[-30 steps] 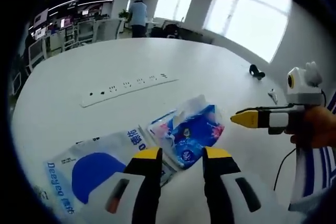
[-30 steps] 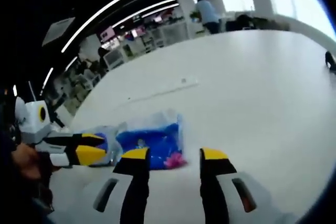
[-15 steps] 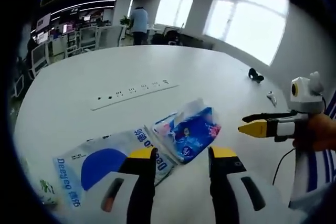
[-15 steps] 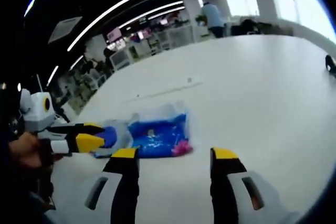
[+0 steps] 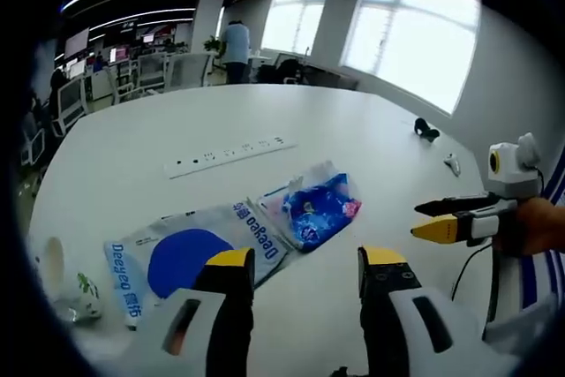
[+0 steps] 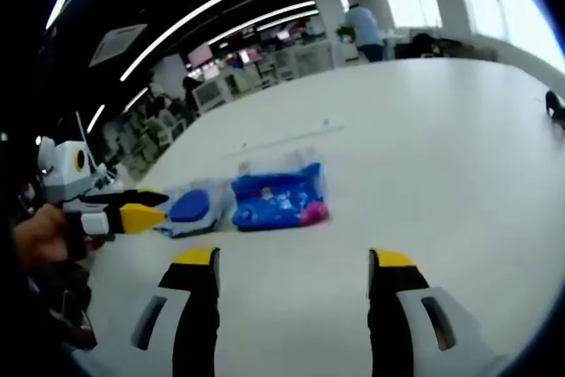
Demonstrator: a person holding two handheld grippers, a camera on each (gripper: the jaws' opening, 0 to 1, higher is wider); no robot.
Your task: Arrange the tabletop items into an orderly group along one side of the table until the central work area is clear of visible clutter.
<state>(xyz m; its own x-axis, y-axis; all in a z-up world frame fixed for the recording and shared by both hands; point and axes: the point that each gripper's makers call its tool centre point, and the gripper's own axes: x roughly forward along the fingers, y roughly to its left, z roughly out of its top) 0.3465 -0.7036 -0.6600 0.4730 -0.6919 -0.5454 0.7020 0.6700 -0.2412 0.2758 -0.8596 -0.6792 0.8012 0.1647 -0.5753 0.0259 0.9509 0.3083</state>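
Note:
A blue tissue pack [image 5: 320, 209] lies on the white table [image 5: 141, 121], touching a flat white-and-blue Deeyeo pack [image 5: 190, 253] on its left. My left gripper [image 5: 307, 258] hovers open just short of both packs, holding nothing. My right gripper [image 5: 417, 221] comes in from the right, a hand on it, well clear of the packs. In the right gripper view the tissue pack [image 6: 278, 198] and the Deeyeo pack [image 6: 190, 209] lie ahead and to the left of my right gripper [image 6: 294, 258], whose jaws stand wide apart and empty. My left gripper [image 6: 161, 205] points at the Deeyeo pack.
A long white power strip [image 5: 229, 154] lies beyond the packs. A paper cup [image 5: 51, 262] and a crumpled wrapper [image 5: 81, 296] sit at the near left. A small black object [image 5: 427, 131] and a small white item [image 5: 452, 163] lie far right. A person [image 5: 235, 41] stands beyond the table.
Both grippers have drawn back from the packs and their jaws have spread wider. The packs look smaller, and the cup and wrapper have come into the left gripper view.

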